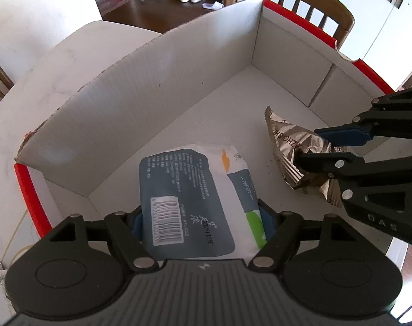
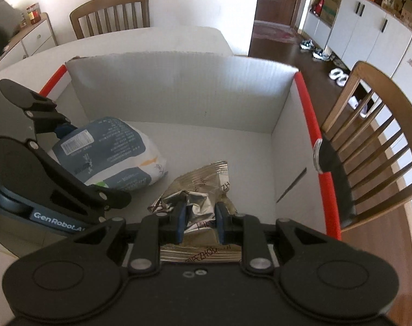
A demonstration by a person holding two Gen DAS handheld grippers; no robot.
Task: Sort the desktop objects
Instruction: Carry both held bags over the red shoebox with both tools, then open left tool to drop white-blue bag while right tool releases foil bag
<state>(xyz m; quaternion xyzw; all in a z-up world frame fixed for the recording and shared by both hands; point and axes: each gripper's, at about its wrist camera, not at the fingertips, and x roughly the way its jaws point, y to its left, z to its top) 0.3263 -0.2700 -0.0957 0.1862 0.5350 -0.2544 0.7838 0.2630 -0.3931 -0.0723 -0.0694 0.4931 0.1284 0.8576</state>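
Near end of tissue pack [image 1: 189, 203] hidden behind left gripper [image 1: 203, 221] body, small print unreadable, foil wrapper [image 2: 197, 190] partly covered by right gripper [image 2: 199, 217] jaws

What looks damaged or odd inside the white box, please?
The foil wrapper is crumpled and looks empty, and small dark crumbs lie on the box floor beside it. The top edge of the cardboard box is ragged, as if torn. The tissue pack looks intact.

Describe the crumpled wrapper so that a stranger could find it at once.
Look inside the white cardboard box with red edges. Two packets are over its floor; the wrapper is the shiny silver one, pinched by the right gripper, unlike the plump blue-and-white tissue pack beside it.
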